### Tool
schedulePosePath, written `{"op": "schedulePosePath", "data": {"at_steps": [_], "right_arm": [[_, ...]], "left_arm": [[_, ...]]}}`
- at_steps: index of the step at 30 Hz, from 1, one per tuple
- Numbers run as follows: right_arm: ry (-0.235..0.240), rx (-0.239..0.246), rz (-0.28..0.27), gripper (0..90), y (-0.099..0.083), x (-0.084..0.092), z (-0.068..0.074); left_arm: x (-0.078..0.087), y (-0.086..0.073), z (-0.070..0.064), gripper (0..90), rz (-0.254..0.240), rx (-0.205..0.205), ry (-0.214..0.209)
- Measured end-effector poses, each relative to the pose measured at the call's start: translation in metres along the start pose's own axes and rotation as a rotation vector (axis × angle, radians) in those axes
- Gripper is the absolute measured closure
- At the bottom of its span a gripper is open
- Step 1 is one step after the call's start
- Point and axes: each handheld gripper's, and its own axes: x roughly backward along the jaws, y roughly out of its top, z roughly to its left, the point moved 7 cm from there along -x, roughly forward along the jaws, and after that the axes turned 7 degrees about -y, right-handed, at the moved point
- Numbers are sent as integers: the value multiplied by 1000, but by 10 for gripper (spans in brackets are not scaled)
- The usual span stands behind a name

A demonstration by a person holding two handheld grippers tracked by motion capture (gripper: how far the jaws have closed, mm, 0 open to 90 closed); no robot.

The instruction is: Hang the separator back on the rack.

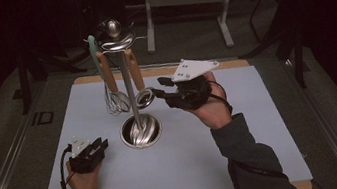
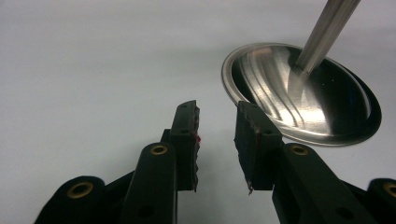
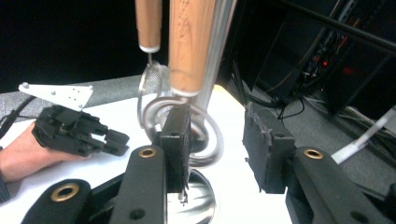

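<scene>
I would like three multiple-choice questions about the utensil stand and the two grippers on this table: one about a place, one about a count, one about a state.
1. Where does the left gripper rest?
A. on the mat, left of the stand's round base
B. on top of the stand
C. behind the stand

2. How many wooden-handled utensils hang from the stand?
A. none
B. two
C. five

3. How do the right gripper's jaws stand?
A. apart, with nothing pinched
C. clamped on the pole
B. shut on a wooden handle

Answers: 1 A, the high view shows it lying low left of the base. 2 B, a whisk and a coil-headed utensil hang there. 3 A, a clear gap separates them.
</scene>
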Motion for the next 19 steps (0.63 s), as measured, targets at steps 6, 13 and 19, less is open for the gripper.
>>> {"op": "schedulePosePath", "data": {"at_steps": [6, 13, 19], "right_arm": [[-2, -27, 30, 573, -17, -1, -6], [-5, -74, 68, 537, -48, 0, -19], [-8, -132, 117, 489, -77, 2, -32]], "left_arm": [[0, 0, 0, 692, 0, 0, 0], [0, 0, 0, 691, 3, -2, 3], [-1, 0, 0, 690, 7, 3, 2]]}}
